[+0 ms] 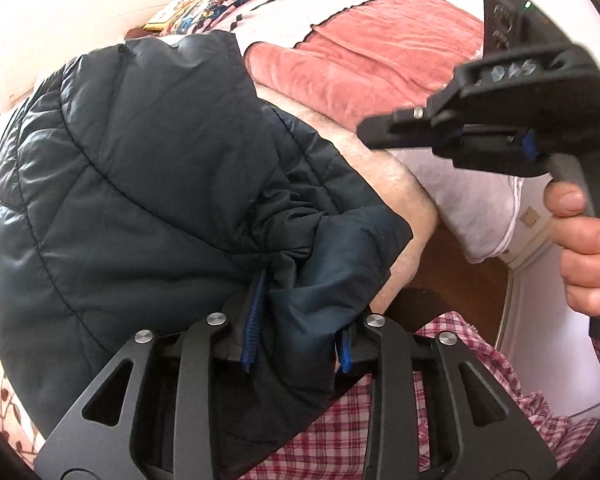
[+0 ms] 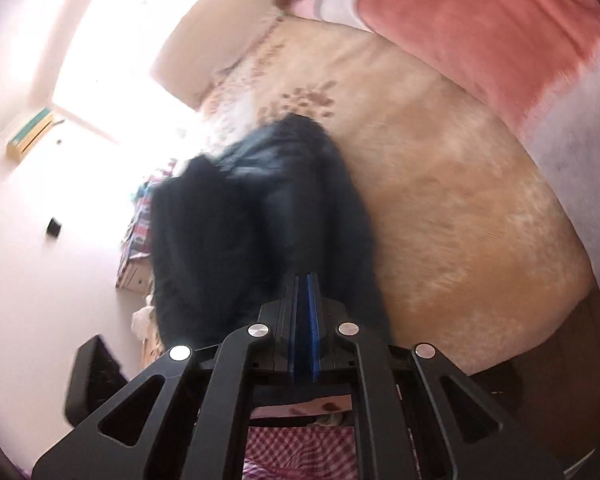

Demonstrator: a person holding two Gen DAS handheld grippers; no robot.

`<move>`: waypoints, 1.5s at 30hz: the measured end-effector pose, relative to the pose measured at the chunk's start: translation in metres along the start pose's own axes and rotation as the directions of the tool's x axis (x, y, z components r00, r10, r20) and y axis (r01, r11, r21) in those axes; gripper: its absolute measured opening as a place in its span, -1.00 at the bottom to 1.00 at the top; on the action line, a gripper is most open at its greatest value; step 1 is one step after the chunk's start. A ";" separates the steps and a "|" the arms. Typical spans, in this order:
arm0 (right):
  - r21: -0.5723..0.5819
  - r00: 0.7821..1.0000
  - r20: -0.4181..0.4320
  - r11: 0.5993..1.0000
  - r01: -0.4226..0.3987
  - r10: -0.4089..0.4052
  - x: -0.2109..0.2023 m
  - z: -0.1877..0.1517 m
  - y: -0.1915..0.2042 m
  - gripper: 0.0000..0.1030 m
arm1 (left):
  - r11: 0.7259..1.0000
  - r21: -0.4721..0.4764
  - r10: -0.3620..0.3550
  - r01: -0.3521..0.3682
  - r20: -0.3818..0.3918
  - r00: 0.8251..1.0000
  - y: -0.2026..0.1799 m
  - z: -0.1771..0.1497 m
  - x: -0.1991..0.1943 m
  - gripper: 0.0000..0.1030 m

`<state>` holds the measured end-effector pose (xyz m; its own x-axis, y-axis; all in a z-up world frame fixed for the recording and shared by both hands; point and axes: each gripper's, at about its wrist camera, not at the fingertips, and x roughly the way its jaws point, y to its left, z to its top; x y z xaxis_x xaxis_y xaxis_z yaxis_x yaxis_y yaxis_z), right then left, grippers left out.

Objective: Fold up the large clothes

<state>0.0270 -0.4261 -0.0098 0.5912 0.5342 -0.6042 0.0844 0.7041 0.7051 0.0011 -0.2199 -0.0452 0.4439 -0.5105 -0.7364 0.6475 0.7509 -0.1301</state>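
Puffer jacket [image 1: 140,160], dark navy, quilted, lies heaped on the left and middle of the bed [image 2: 460,200]. Its near end is bunched and hangs at the bed's near edge, right in front of me. My left gripper [image 1: 296,348] has that bunched end between its fingers. The jaws stand partway apart and the fabric wad fills the gap and touches both blue pads [image 1: 249,344], but I cannot tell whether they really pinch it or just sit around it. My right gripper [image 2: 306,312] is closed with nothing in it, the fingers flat together. From the left wrist view it floats up on the right above the bed, well apart from the jacket, with the hand [image 1: 584,248] around its handle.

Risks, as I judge them:
- **Slide-off:** if the left hold is loose, the slick shell can slide off the near edge onto the checked fabric [image 1: 340,432] below or toward the floor. Only one tool is on it and the weight sits at the edge.
- **Spring-back:** puffy fill springs back, so any fold made here can pop open with no second hold pressing it down.
- **Snagging:** the wad is tucked deep between the left fingers. Pulling away could snag it and drag the heap out of shape.
- **Blurred view:** the right wrist view is blurred, so aiming that tool at a corner or sleeve is shaky. A blind grab could take several layers at once.
- **Nearby blanket:** the pink blanket [image 1: 372,52] lies far right, just beside the jacket, and could get caught in a wide sweep.
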 end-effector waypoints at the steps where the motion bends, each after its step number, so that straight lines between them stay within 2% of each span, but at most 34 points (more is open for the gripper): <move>1: -0.011 1.000 -0.001 1.000 -0.012 0.012 0.000 -0.008 0.007 -0.83 | 1.000 -0.006 -0.007 0.007 0.003 1.000 0.000 0.000 -0.002 -0.30; 4: -0.045 0.997 -0.014 0.996 -0.073 0.072 0.004 -0.020 0.033 -0.83 | 0.999 -0.016 -0.036 0.036 0.011 0.999 -0.001 -0.002 -0.012 -0.11; 8: -0.069 0.995 -0.056 0.994 -0.084 0.080 0.014 -0.023 0.046 -0.83 | 0.996 -0.026 -0.085 0.086 0.023 0.996 -0.003 -0.002 -0.029 0.06; 12: -0.070 0.994 -0.113 0.998 -0.003 -0.005 0.029 -0.039 0.039 -0.83 | 0.991 -0.036 -0.125 0.128 0.065 0.990 0.002 -0.013 -0.064 0.06; 14: -0.081 0.991 -0.119 0.995 0.052 -0.061 0.034 -0.045 0.036 -0.83 | 0.993 -0.054 -0.104 0.109 0.096 0.990 0.007 -0.018 -0.079 0.06; 18: -0.081 0.979 -0.134 0.986 0.145 -0.155 0.046 -0.054 0.022 -0.81 | 0.984 -0.175 -0.016 0.043 0.156 0.988 0.037 -0.032 -0.111 0.06; 20: -0.095 0.970 -0.143 0.978 0.184 -0.197 0.054 -0.059 0.017 -0.81 | 0.969 -0.245 0.037 0.006 0.172 0.984 0.053 -0.040 -0.122 0.06; 24: -0.118 0.957 -0.144 0.964 0.236 -0.252 0.062 -0.064 0.015 -0.81 | 0.907 -0.420 0.113 -0.043 0.145 0.983 0.096 -0.066 -0.133 0.06; 27: -0.132 0.957 -0.119 0.960 0.249 -0.265 0.057 -0.063 0.023 -0.81 | 0.855 -0.518 0.096 -0.037 0.088 0.991 0.118 -0.084 -0.125 0.06; 29: -0.155 0.957 -0.092 0.954 0.258 -0.273 0.049 -0.059 0.032 -0.81 | 0.842 -0.539 0.074 -0.027 0.066 0.995 0.124 -0.088 -0.116 0.06; 33: -0.215 0.951 0.048 0.927 0.308 -0.305 0.023 -0.045 0.064 -0.81 | 0.859 -0.511 0.063 -0.028 0.051 0.997 0.119 -0.089 -0.110 0.06; 35: -0.245 0.959 0.092 0.928 0.281 -0.266 0.017 -0.036 0.087 -0.78 | 0.864 -0.503 0.055 -0.026 0.043 0.998 0.118 -0.090 -0.107 0.06; 37: -0.288 0.972 0.092 0.929 0.235 -0.217 0.022 -0.029 0.111 -0.78 | 0.863 -0.505 0.047 -0.024 0.033 0.998 0.121 -0.089 -0.104 0.06; 39: -0.339 0.982 0.064 0.922 0.189 -0.178 0.037 -0.019 0.136 -0.78 | 0.864 -0.503 0.046 -0.027 0.025 0.999 0.121 -0.089 -0.104 0.06; 42: -0.353 0.990 0.003 0.926 0.131 -0.138 0.067 0.000 0.158 -0.78 | 0.865 -0.500 0.051 -0.031 0.028 0.998 0.122 -0.088 -0.105 0.06; 43: -0.354 0.990 -0.010 0.926 0.130 -0.142 0.075 0.005 0.162 -0.78 | 0.866 -0.500 0.052 -0.031 0.029 0.998 0.123 -0.088 -0.106 0.06; 45: -0.344 0.979 -0.041 0.923 0.174 -0.200 0.099 0.020 0.158 -0.78 | 0.868 -0.495 0.059 -0.038 0.027 0.998 0.123 -0.087 -0.106 0.07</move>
<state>0.1151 -0.2713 0.0488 0.5289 0.4015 -0.7477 -0.0955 0.9036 0.4177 -0.0200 -0.0368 -0.0407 0.4978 -0.4763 -0.7248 0.2381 0.8787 -0.4138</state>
